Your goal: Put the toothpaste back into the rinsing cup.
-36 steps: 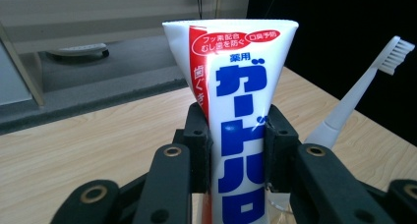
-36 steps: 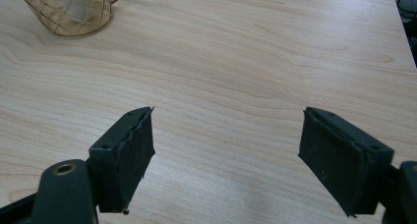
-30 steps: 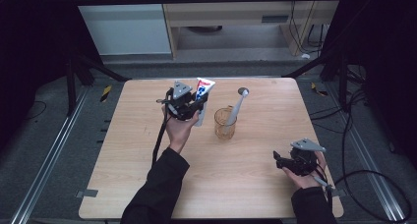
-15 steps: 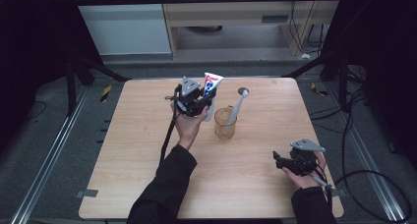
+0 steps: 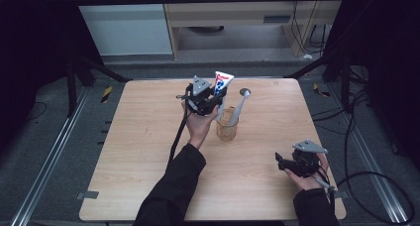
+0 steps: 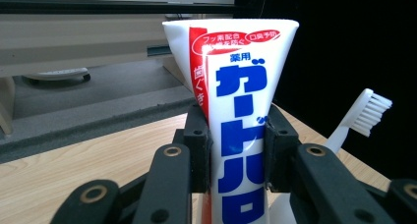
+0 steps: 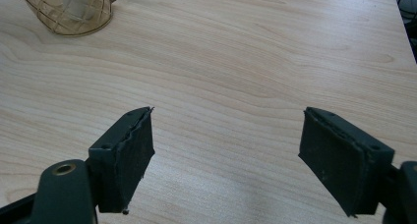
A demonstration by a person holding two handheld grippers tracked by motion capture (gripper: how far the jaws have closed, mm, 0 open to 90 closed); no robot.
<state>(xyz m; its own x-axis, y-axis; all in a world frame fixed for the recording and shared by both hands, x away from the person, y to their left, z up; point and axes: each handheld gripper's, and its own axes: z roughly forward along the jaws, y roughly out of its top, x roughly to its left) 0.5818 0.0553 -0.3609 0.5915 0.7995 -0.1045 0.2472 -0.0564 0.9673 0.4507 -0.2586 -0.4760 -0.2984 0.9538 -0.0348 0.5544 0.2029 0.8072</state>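
My left gripper (image 5: 212,98) is shut on a white toothpaste tube (image 5: 222,82) with blue and red print, held upright with its flat crimped end up. In the left gripper view the tube (image 6: 236,121) stands clamped between both black pads. It hangs just left of and above a gold wire-pattern glass cup (image 5: 227,128) that holds a white toothbrush (image 5: 240,103), bristles up; the brush head (image 6: 369,111) appears behind the tube. My right gripper (image 5: 283,163) rests low at the table's front right, open, with only bare wood between its pads (image 7: 130,150).
The cup (image 7: 74,10) stands far off at the top left of the right gripper view. The wooden table (image 5: 133,141) has broad bare wood at the left and front. A black cable trails from my left gripper along the forearm. Dark frame rails flank the table.
My left gripper has carried the toothpaste tube to the right, closer to the cup and toothbrush. The right gripper has stayed put.
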